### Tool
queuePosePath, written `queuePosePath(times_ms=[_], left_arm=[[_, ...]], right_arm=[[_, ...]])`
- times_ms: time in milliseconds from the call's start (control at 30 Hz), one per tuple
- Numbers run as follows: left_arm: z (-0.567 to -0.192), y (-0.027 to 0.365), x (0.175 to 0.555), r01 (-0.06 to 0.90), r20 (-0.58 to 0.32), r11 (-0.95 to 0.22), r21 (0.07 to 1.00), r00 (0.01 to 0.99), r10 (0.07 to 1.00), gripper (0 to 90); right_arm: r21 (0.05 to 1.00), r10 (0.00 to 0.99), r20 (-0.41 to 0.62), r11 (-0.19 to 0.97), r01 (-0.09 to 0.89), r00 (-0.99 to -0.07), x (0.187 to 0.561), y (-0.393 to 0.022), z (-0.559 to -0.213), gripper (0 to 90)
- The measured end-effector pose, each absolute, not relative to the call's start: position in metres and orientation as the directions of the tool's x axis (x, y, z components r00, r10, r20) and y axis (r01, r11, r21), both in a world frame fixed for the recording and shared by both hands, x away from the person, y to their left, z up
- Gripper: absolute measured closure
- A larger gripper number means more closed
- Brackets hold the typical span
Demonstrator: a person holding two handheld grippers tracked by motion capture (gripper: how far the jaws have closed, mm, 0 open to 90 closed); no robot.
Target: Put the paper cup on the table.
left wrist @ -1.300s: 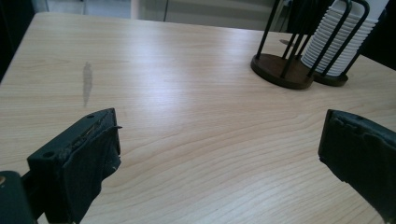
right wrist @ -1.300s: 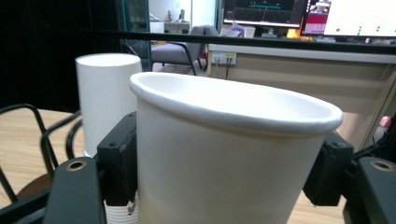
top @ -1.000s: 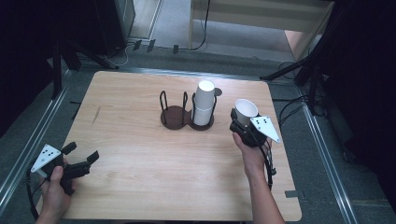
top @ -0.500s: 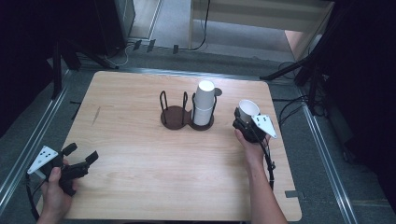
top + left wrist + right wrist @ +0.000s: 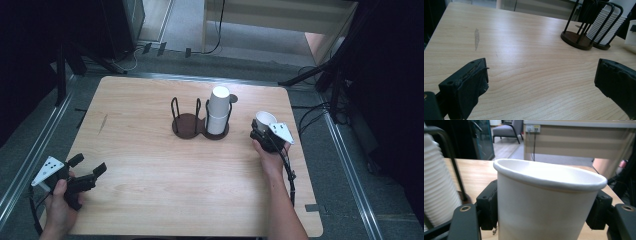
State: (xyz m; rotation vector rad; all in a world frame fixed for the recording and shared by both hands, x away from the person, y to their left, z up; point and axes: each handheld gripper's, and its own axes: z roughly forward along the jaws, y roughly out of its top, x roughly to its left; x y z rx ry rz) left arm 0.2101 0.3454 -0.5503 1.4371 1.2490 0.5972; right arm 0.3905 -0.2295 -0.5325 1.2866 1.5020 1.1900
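Observation:
A dark two-slot wire cup holder [image 5: 189, 122] stands mid-table. Its right slot carries a stack of white paper cups [image 5: 218, 110], also seen in the left gripper view [image 5: 607, 23] and at the left edge of the right gripper view [image 5: 436, 185]; its left slot is bare. To the right of the holder my right gripper [image 5: 262, 129] is shut on a single white paper cup [image 5: 265, 119], held upright mouth up [image 5: 544, 205] between both jaws. My left gripper [image 5: 89, 166] rests at the table's front left, open with nothing between its jaws [image 5: 541, 82].
The wooden table [image 5: 150, 150] has rounded corners and metal rails along both sides. A grey smudge [image 5: 476, 37] marks the left part of the top. Beyond the far edge are dark stands, cables and a beige desk [image 5: 579, 137].
My right gripper has carried the single cup down and slightly toward the front, ending lower beside the holder. The left gripper has stayed put.

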Motion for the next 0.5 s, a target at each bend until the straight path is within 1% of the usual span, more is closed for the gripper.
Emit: queuePosePath(times_ms=[67,133,267,367,500], left_arm=[[-0.5504,0.3452,0.2102,0.364,-0.266,0.141,0.921,0.321,0.909,0.0],[-0.5505,0.3443,0.2103,0.364,-0.261,0.137,0.921,0.317,0.912,0.0],[-0.5508,0.3432,0.2111,0.365,-0.252,0.126,0.922,0.319,0.914,0.0],[-0.5511,0.3429,0.2111,0.366,-0.256,0.13,0.921,0.319,0.913,0.0],[-0.5513,0.3442,0.2111,0.365,-0.271,0.148,0.919,0.312,0.91,0.0]], right_arm=[[0.969,0.99,-0.006,0.04,0.242,-0.139,0.3913,-0.2329,-0.5373,28.3],[0.967,0.992,0.005,0.027,0.252,-0.128,0.3913,-0.234,-0.5372,28.4],[0.961,0.993,-0.004,0.036,0.273,-0.118,0.3927,-0.2353,-0.5375,28.4],[0.957,0.995,0.017,0.013,0.29,-0.099,0.394,-0.2366,-0.5388,28.7],[0.955,0.995,-0.002,0.031,0.294,-0.098,0.3937,-0.2341,-0.5391,28.8]])
